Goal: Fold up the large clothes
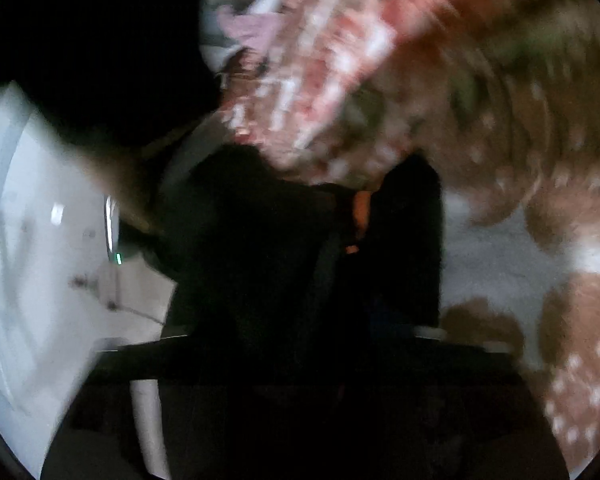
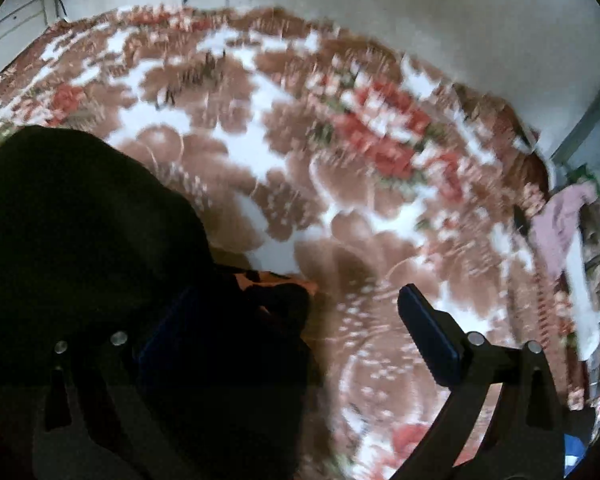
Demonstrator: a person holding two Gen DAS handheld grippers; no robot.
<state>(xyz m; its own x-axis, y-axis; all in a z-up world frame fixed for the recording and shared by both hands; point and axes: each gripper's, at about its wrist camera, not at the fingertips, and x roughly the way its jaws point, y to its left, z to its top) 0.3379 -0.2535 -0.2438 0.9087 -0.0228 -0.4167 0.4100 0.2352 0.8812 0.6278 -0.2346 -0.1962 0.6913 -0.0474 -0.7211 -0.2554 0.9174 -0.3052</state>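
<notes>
the black garment (image 2: 80, 216) lies bunched on the floral blanket (image 2: 300, 160). right gripper (image 2: 332, 320) jaws stand wide, cloth draped over one finger. left gripper (image 1: 320, 208) jaws look wide too, cloth between. the loosened fold may slump or snag.

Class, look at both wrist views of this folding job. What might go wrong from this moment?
1. The black garment lies over one finger of the open right claw. Moving that claw may snag the cloth and drag it out of shape.
2. In the left wrist view, dark cloth crowds the left claw and the picture is blurred. A grasp there might catch the wrong layer, or pinch the floral blanket as well.
</notes>
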